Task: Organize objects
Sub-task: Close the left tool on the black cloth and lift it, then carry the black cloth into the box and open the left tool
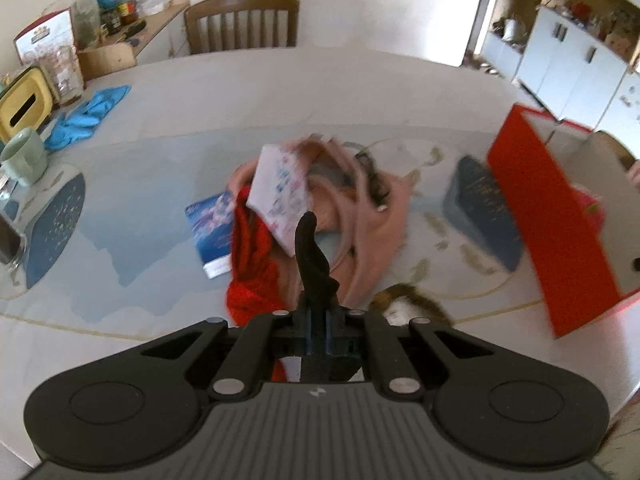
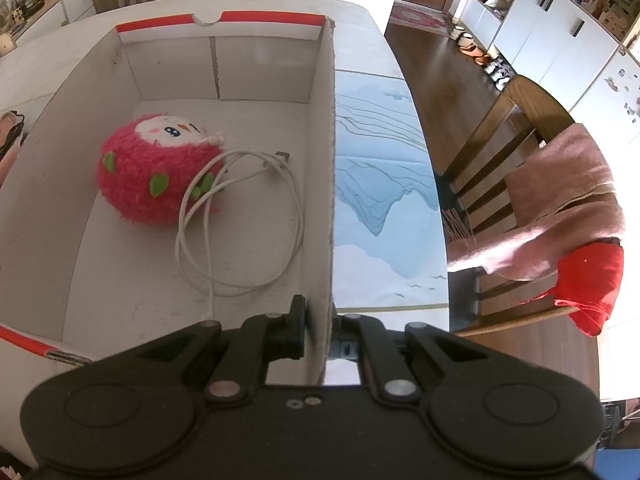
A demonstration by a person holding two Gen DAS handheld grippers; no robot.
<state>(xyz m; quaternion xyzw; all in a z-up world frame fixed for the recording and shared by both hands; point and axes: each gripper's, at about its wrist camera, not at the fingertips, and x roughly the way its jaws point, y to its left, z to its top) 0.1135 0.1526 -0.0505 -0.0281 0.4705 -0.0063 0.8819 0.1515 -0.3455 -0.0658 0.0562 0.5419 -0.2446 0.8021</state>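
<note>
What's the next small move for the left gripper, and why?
Probably carry the white patterned packet across to the red-sided box on the right. The left gripper looks shut on the packet's lower edge, above the pink cloth pile. The right gripper is clamped on the box wall, and the plush toy and white cable already lie inside.

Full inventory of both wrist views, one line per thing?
Cardboard box: 1, red outside, white inside, on table.
Fuzzy plush toy: 1, pink, in box.
Coiled cable: 1, white, in box beside plush.
Patterned packet: 1, white, at left fingertips.
Cloth heap: 1, pink, table centre.
Knit fabric: 1, red, under heap.
Booklet: 1, blue, left of heap.
Mug: 1, pale green, table's left edge.
Left gripper: shut; contents unclear.
Right gripper: shut on box wall.
</note>
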